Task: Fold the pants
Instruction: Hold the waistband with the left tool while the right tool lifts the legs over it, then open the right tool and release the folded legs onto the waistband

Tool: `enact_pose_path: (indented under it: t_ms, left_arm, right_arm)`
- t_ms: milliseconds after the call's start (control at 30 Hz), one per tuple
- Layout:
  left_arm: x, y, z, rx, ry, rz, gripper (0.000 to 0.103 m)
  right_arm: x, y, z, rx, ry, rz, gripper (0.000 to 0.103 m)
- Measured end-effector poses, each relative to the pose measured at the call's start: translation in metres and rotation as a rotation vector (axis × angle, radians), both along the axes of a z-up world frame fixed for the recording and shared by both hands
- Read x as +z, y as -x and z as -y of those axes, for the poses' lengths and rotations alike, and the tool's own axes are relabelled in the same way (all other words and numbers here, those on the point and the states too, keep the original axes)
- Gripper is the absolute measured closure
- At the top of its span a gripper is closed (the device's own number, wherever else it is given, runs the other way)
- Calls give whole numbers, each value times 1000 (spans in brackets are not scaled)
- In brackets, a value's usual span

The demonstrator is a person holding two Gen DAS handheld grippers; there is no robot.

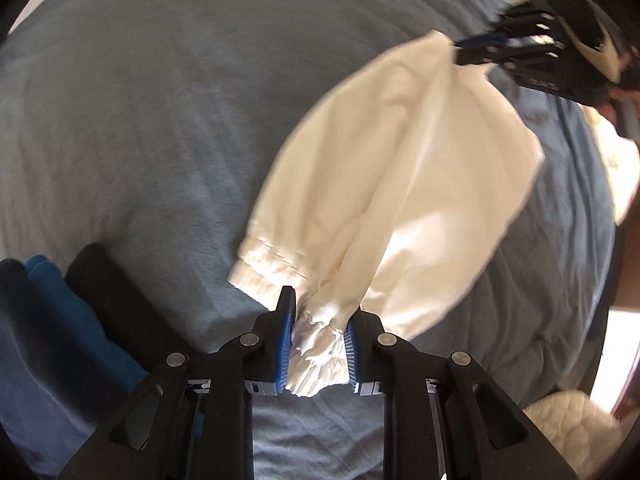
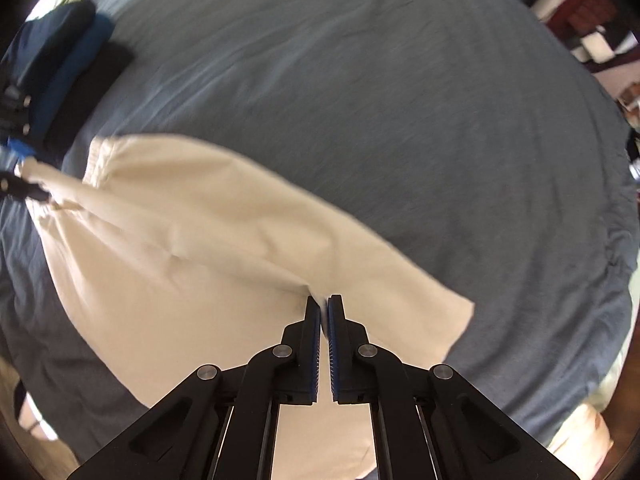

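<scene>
Cream pants (image 1: 400,168) hang stretched in the air above a blue-grey bed sheet (image 1: 140,100). My left gripper (image 1: 320,320) is shut on the bunched elastic waistband (image 1: 316,348). My right gripper (image 2: 324,304) is shut on the far end of the pants (image 2: 192,240). In the left wrist view the right gripper (image 1: 464,50) shows at the top right, pinching the cloth's corner. In the right wrist view the left gripper (image 2: 22,168) shows at the far left edge. The cloth is blurred by motion.
A stack of folded dark, blue and black clothes (image 1: 60,320) lies on the sheet (image 2: 400,120) at the left, also in the right wrist view (image 2: 64,72). A white quilted pad (image 1: 568,420) and room clutter (image 2: 592,32) lie past the bed's edges.
</scene>
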State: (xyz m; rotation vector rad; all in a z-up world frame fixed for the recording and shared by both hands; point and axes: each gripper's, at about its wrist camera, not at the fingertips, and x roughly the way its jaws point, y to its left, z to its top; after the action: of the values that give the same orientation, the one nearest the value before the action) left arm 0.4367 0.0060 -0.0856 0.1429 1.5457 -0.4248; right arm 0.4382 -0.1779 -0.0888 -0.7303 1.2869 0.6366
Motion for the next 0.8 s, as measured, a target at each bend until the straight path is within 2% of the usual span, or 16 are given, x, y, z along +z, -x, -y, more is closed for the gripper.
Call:
enact_pose_path:
  t_ms: [100, 167, 300, 467, 633, 667, 733, 767, 800]
  left_arm:
    - [-15, -13, -11, 120, 10, -35, 81]
    - [-24, -21, -18, 173, 11, -38, 81]
    - [-38, -24, -24, 209, 6, -40, 81]
    - [-44, -17, -19, 226, -15, -14, 80]
    - [-51, -11, -10, 225, -93, 7, 55]
    - [-49, -7, -9, 226, -102, 21, 54]
    - [-39, 0, -8, 233, -123, 47, 46]
    - [-32, 5, -5, 228, -132, 74, 46]
    - [-23, 10, -1, 220, -153, 108, 45]
  right_arm:
    - [0, -20, -8, -53, 32, 23, 99]
    - [-12, -35, -20, -105, 59, 19, 99]
    - [-32, -68, -24, -164, 72, 21, 99]
    - [-43, -78, -27, -199, 59, 40, 99]
    - [-51, -83, -30, -229, 35, 61, 98]
    - [-52, -83, -30, -232, 44, 75, 95]
    - [-49, -78, -27, -258, 56, 117, 78]
    - [-43, -75, -25, -282, 64, 160, 63]
    - [-36, -71, -20, -314, 66, 208, 55]
